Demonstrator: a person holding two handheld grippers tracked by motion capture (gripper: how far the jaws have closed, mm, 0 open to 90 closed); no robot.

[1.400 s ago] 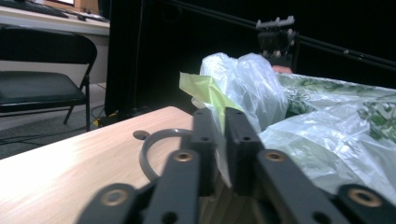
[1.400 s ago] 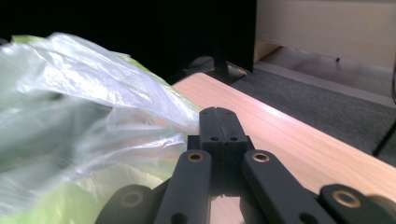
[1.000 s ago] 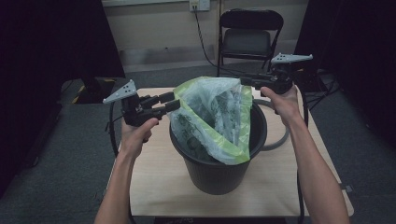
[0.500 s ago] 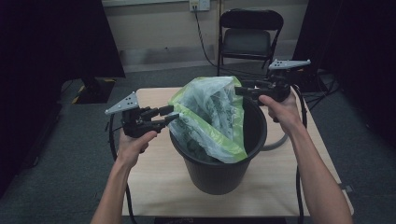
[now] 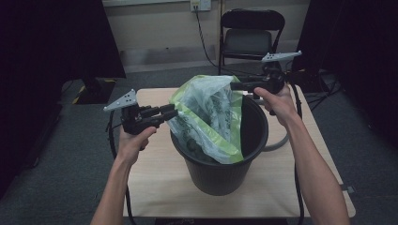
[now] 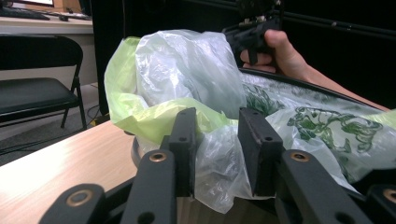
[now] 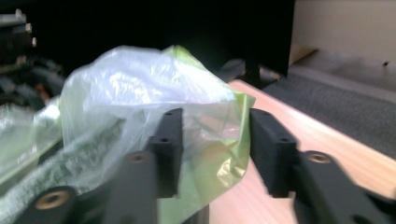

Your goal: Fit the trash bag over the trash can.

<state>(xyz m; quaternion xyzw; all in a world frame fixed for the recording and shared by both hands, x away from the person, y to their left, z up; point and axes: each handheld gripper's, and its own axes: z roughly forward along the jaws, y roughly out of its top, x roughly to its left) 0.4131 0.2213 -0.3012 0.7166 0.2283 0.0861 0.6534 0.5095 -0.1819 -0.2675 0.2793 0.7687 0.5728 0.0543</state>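
No readable brand or text anywhere. The only marking is a dark green leafy print on the clear part of the plastic bag (image 5: 211, 117); the bag also has a lime-green band along its edge.

The bag sits in a black bin (image 5: 220, 164) at the middle of the wooden surface (image 5: 155, 178). Its lower part lies inside the bin, the upper part bunches up above the rim. Its long axis runs roughly upright and leans towards the far-left side of the bin; the peak is over the far rim. The near-right half of the bin mouth is uncovered.

Left gripper (image 5: 170, 112): at the bin's left rim, pointing level to the right. Its jaws have just been closing. In the left gripper view a fold of bag (image 6: 219, 163) fills the gap between them and touches both pads, so it reads as grasping the bag.

Right gripper (image 5: 234, 86): at the far rim, pointing left at the bag's top. Its jaws have just been closing too, still partly apart. In the right gripper view the film (image 7: 205, 140) lies against the left pad with a clear gap to the right pad: not clamped.

A folding chair (image 5: 251, 37) stands behind the surface.
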